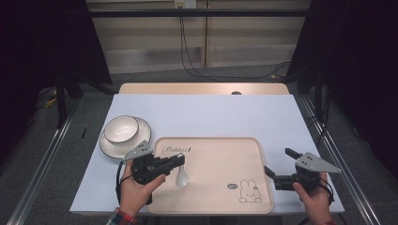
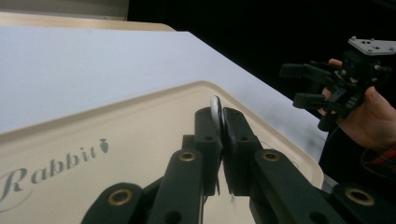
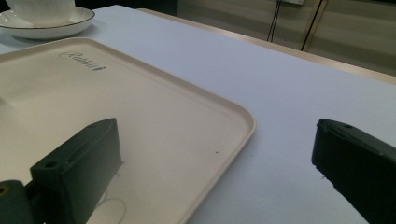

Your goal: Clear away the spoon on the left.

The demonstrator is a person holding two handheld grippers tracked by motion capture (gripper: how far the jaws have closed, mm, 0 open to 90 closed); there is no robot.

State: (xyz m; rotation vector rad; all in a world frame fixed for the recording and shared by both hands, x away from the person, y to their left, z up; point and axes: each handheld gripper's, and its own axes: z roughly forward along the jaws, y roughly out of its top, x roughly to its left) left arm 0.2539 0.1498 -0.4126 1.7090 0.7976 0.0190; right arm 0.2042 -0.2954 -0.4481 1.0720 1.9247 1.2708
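My left gripper (image 1: 174, 163) has its jaws clamped on the handle of a white spoon (image 1: 182, 177), bowl hanging low over the rabbit tray (image 1: 220, 187). I judge I'm mid-carry; next comes setting it down gently. My right gripper (image 1: 278, 166) waits, jaws wide apart, at the tray's right edge on the worktop (image 1: 211, 112).

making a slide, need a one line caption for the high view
Left gripper holds a spoon over the rabbit tray; right gripper waits open beside it.
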